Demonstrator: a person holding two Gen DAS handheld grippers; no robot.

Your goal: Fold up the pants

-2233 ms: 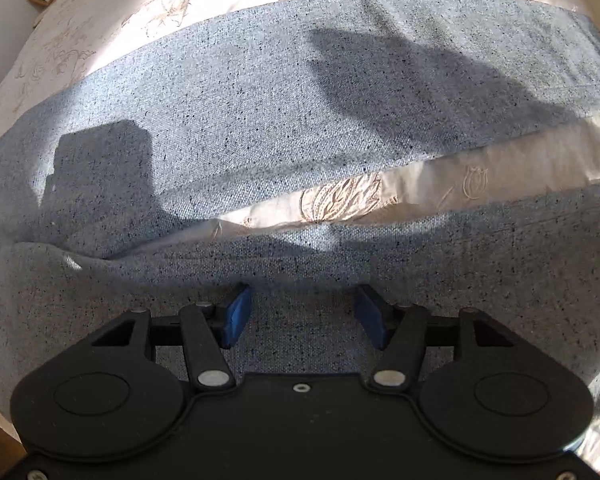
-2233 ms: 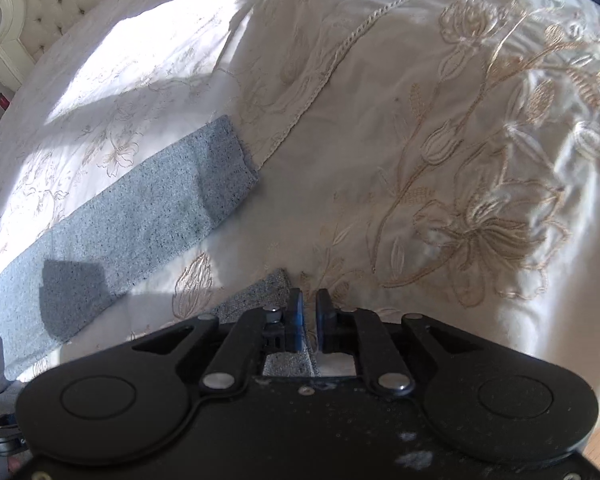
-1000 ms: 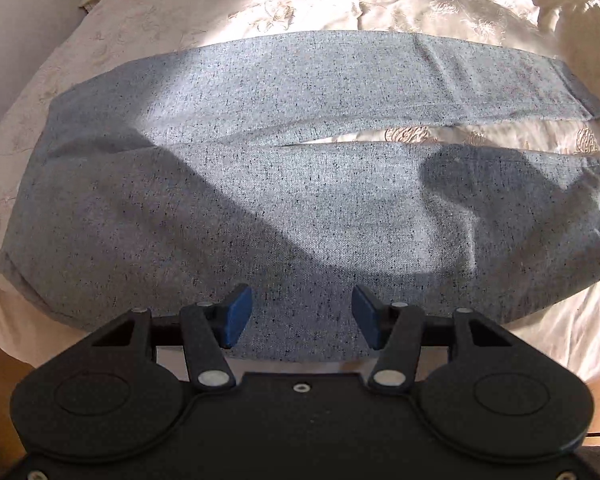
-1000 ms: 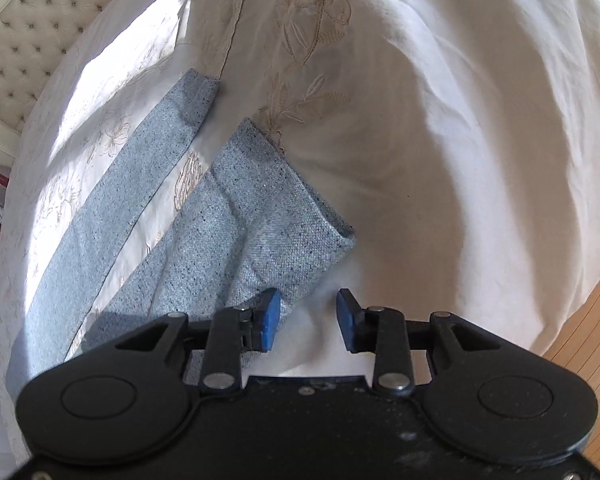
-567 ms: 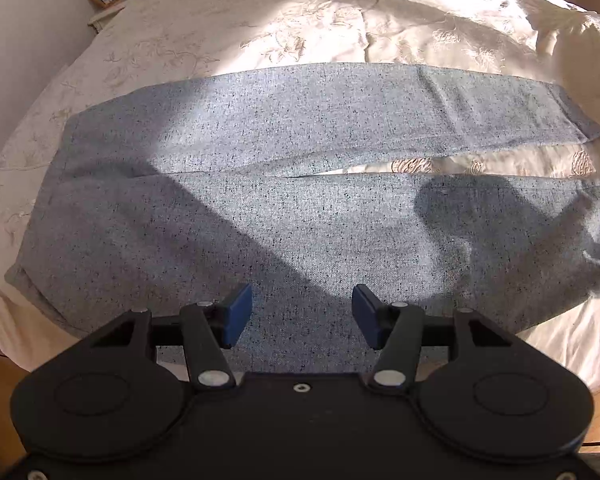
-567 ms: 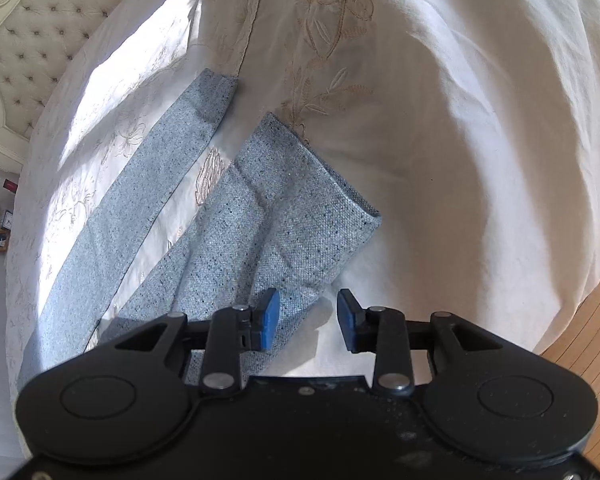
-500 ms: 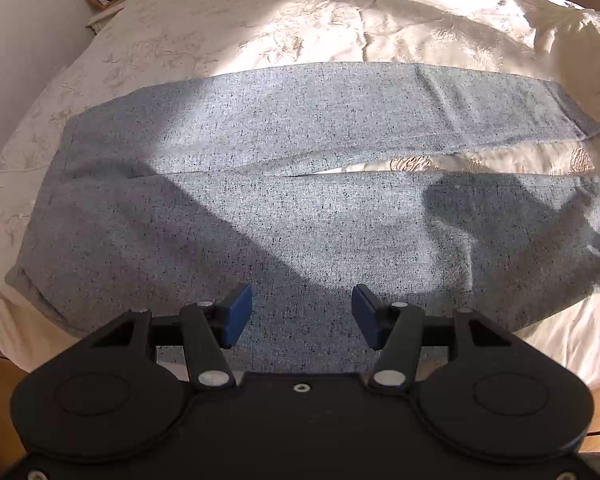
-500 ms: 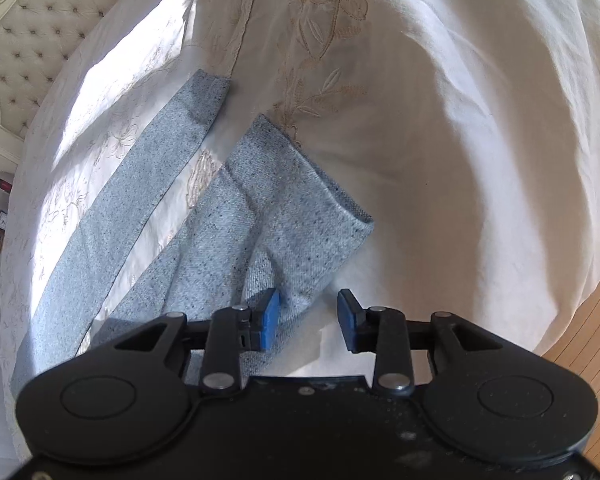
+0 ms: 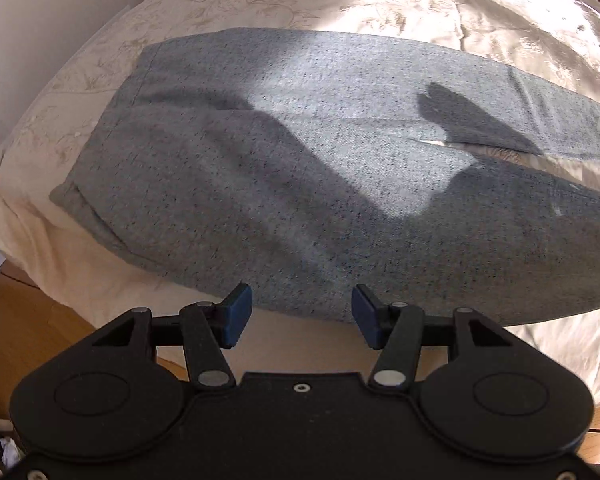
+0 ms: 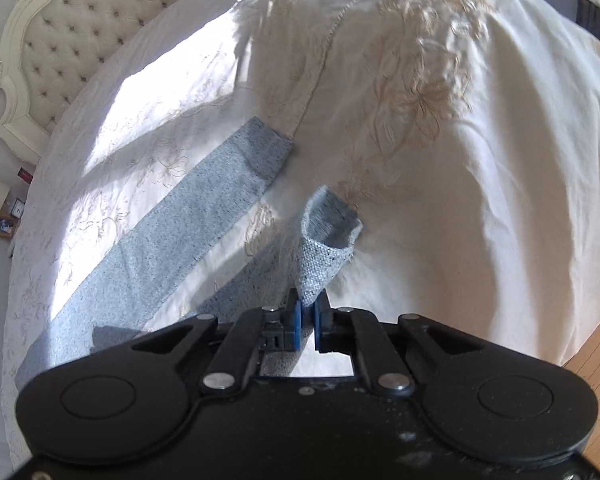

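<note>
**Operator:** Right wrist view — my right gripper [image 10: 307,314] has just been closing and now pinches the hem of the near leg [image 10: 326,236], which stands lifted ahead of the fingers. The far leg [image 10: 204,216] lies flat beyond them, up and to the left.

**Checker:** Progress?

**Operator:** Early, I judge: no fold laid yet. Left gripper [image 9: 298,314] is spread and empty; the pants [image 9: 300,160] lie just ahead of its fingertips, waist end to their left.

**Checker:** Surroundings?

**Operator:** Embroidered cream bedspread [image 10: 440,140], tufted headboard [image 10: 80,40] — wood floor [image 9: 28,320] below the bed edge.
</note>
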